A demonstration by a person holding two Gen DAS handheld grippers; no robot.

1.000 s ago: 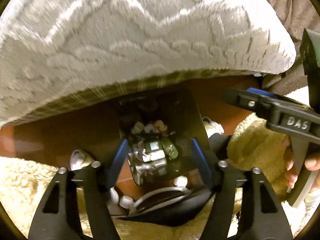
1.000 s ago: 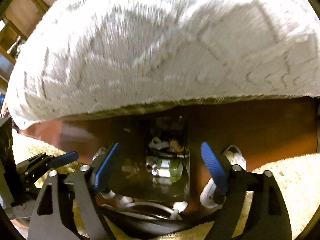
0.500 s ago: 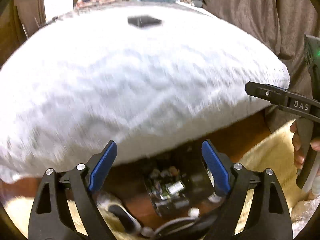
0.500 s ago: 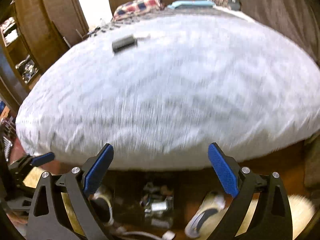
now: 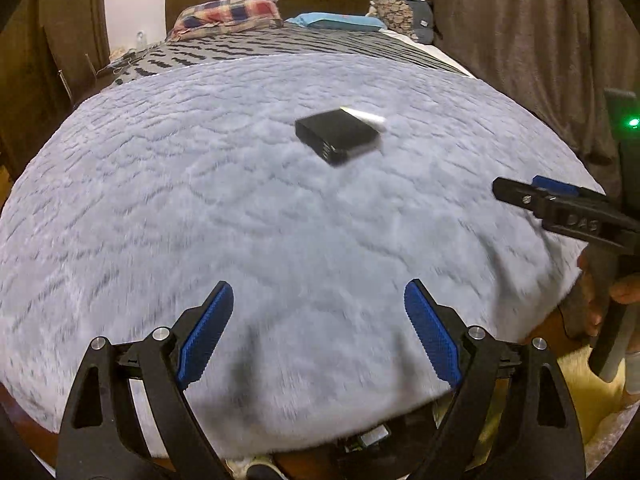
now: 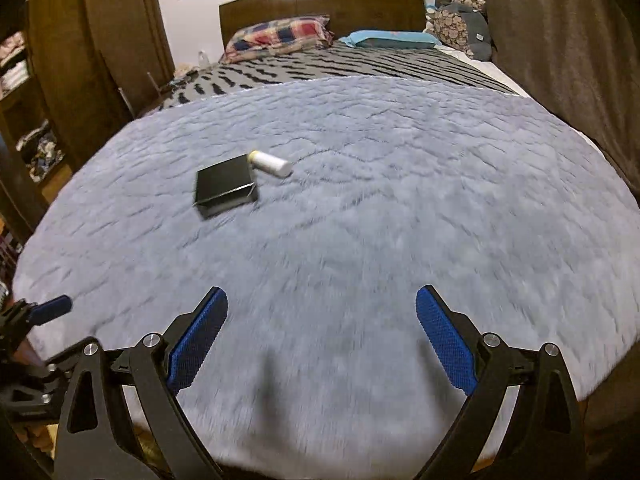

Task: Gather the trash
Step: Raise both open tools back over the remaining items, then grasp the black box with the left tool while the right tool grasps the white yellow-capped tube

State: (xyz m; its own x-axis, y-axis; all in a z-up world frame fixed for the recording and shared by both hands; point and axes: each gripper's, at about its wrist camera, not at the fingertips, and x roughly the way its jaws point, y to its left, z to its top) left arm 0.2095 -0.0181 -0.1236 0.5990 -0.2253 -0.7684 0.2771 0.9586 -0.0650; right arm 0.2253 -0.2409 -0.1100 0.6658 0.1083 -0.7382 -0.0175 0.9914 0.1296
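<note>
My left gripper stands released, its blue ribbed pads wide apart with nothing between them. My right gripper is likewise released and empty, its textured blue pads spread.

Landmark: the grey plush blanket, a deep-pile fleece with a wavy embossed pattern, covering the near part of the bed.

On the blanket, towards its middle, lies a flat rectangular black box, matte, hard-edged, lying on its broad face. Its corner points towards my grippers in the left wrist view.

Touching the box's far corner lies a small white cylindrical bottle with a yellowish end. It lies on its side; its long axis runs across the blanket, the yellowish end against the box, the other end pointing away to the right.

Beyond the blanket lie a grey patterned sheet, a checked pillow and a dark wooden headboard.
</note>
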